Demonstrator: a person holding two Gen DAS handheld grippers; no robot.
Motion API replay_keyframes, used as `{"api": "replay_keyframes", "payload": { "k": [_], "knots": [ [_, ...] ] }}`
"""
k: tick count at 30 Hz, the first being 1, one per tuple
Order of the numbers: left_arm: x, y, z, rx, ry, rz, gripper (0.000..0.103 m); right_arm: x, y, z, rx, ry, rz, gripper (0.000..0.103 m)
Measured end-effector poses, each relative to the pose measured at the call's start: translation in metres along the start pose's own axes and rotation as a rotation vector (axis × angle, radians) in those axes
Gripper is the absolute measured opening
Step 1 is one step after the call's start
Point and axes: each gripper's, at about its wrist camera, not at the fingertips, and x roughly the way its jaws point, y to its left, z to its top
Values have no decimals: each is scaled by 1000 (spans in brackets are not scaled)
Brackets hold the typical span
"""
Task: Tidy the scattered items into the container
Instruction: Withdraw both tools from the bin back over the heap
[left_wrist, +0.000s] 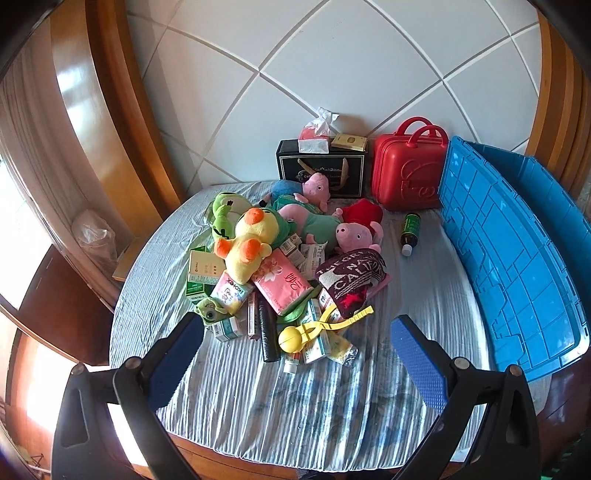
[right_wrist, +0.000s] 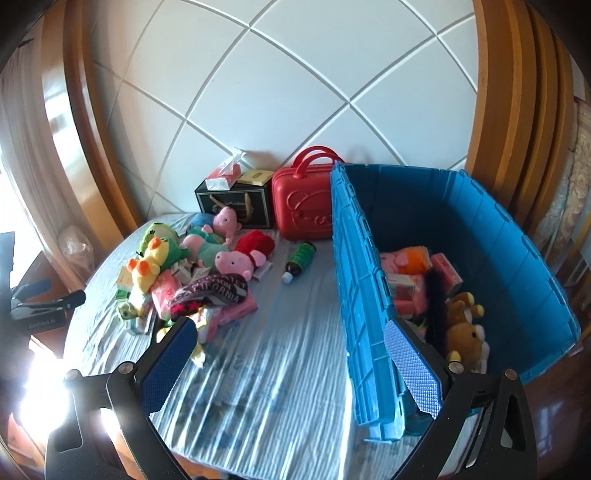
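Now, our left gripper: jaws wide apart, holding nothing
Our right gripper: spread, nothing held
Green bottle: lying flat, white cap towards us
Blue container: long axis running away from us

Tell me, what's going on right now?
Left gripper and right gripper: jaws open, empty. Toy pile on bed; blue bin part filled. Nothing in the way.

My left claw has two black plastic arms, each tipped with a blue pad of fine dimpled texture, with round silver screws at the joints. My right claw matches it: black frame, triangular cut-outs, blue pads, silver screws.
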Motion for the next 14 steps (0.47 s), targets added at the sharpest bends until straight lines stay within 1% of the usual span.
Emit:
{"api": "replay_keyframes", "payload": {
  "k": [3, 14],
  "knots": [
    [-3, 0, 0, 6, -23, 21, 103, 1, 1, -1, -2, 3, 0, 103],
    [-2, 1, 0, 1, -20, -8, 103, 3, 2, -2, -2, 10, -1, 103]
  ]
}}
